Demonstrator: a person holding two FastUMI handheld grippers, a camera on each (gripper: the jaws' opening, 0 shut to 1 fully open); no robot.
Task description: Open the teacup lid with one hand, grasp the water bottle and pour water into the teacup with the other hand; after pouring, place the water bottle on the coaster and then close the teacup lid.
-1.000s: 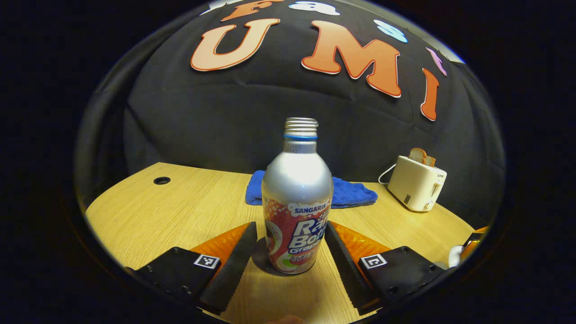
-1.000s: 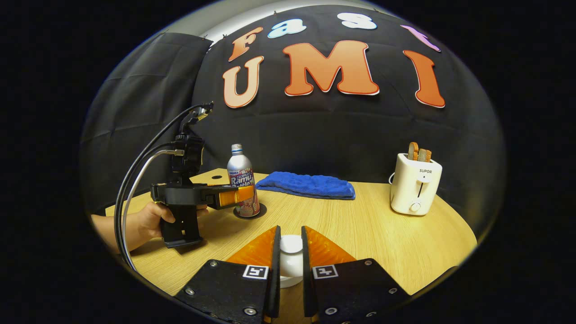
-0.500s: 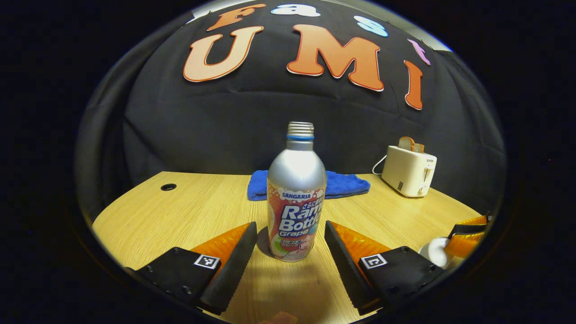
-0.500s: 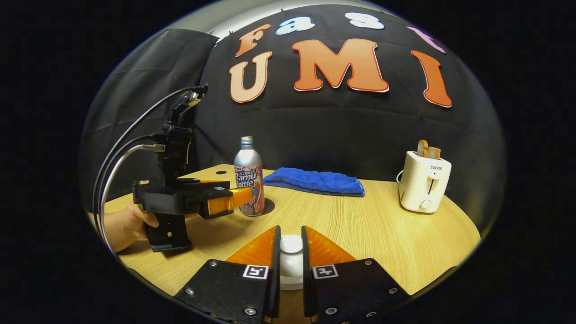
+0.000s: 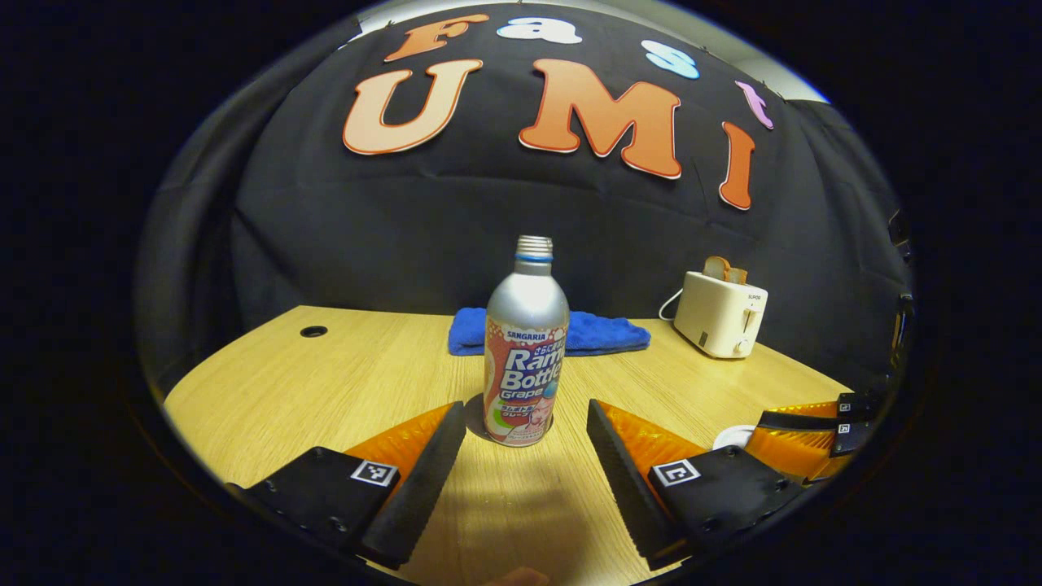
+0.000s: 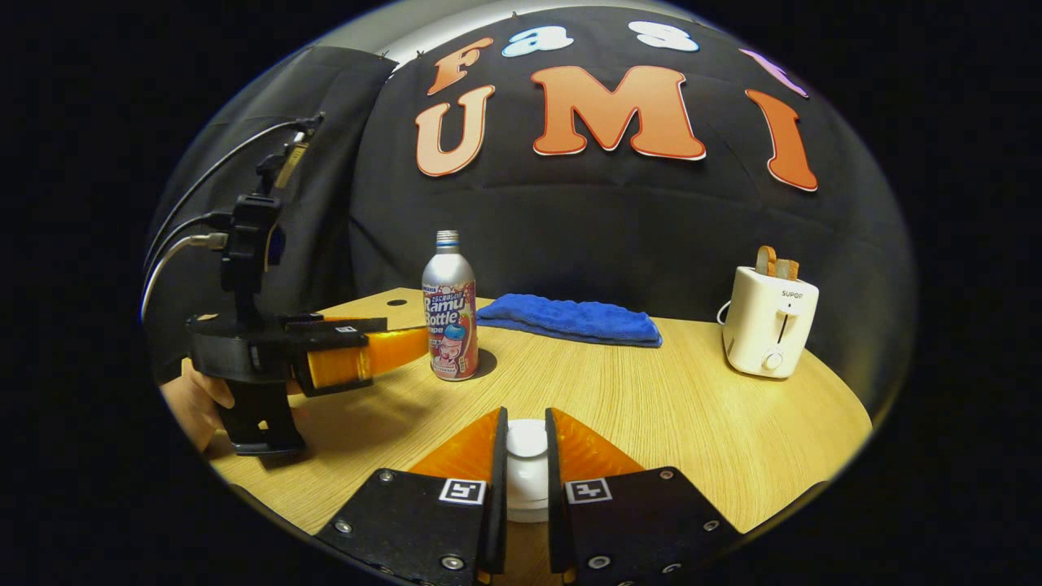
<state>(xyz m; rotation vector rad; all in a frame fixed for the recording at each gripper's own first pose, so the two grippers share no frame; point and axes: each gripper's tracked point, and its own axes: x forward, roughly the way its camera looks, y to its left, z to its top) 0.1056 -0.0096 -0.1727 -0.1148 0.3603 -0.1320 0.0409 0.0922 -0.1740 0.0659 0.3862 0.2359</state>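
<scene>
Backed the spread left gripper [image 5: 525,427] off the water bottle [image 5: 526,350] left on its coaster [image 6: 486,364]; right gripper [image 6: 526,443] fingers pinching the teacup lid [image 6: 527,440], closing next.

Right gripper [image 6: 526,443] pinches the white lid knob [image 6: 527,440]; bottle [image 6: 449,325] stands upright on a coaster [image 6: 482,364] — left gripper [image 6: 399,346] just beside it, spread.

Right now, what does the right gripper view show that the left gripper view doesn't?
Right gripper view: the right hand-held gripper closed on the knob of the teacup lid, and a hand holding the left hand-held gripper, open, near the water bottle. Left gripper view: the right hand-held gripper's side at the white teacup. Both: the uncapped water bottle on its dark coaster, blue towel, toaster with toast.
</scene>
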